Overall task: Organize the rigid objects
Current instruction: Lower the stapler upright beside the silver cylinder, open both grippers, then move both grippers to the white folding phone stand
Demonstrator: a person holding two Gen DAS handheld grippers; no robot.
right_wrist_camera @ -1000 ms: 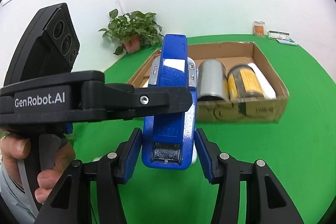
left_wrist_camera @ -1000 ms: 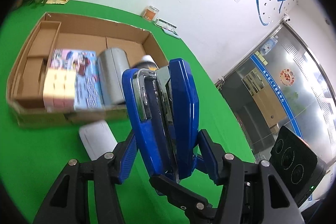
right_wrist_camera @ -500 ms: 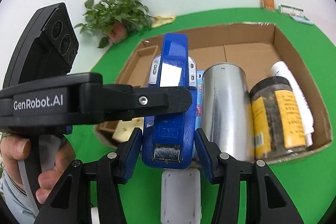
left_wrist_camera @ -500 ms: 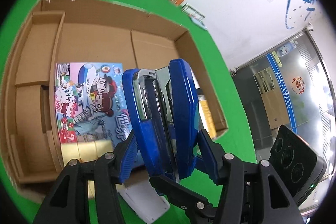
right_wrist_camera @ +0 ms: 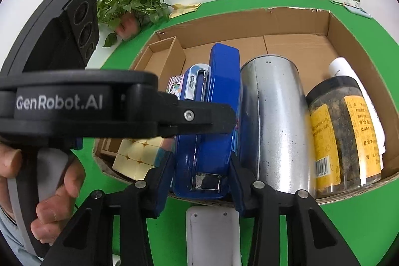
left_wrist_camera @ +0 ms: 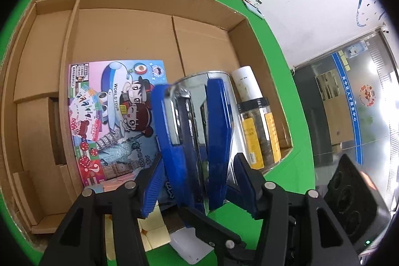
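Both grippers clamp one blue stapler (left_wrist_camera: pixel 194 141), also in the right wrist view (right_wrist_camera: pixel 209 131). My left gripper (left_wrist_camera: pixel 194 186) is shut on it from one side, my right gripper (right_wrist_camera: pixel 200 181) from its rear end. The stapler hangs over the front part of the cardboard box (left_wrist_camera: pixel 119 34), between a colourful game box (left_wrist_camera: pixel 109 111) and a silver can (right_wrist_camera: pixel 276 126) lying in the box. The left gripper's body (right_wrist_camera: pixel 74 101) crosses the right wrist view.
In the box lie a dark jar with a yellow label (right_wrist_camera: pixel 344 138), a white tube (right_wrist_camera: pixel 349 76), and a pale cube puzzle (right_wrist_camera: pixel 137 153). A white flat device (right_wrist_camera: pixel 212 233) lies on the green table before the box. A plant (right_wrist_camera: pixel 132 4) stands behind.
Both grippers carried the stapler forward and down over the box. The stapler has turned onto its side in the right wrist view, close beside the silver can.
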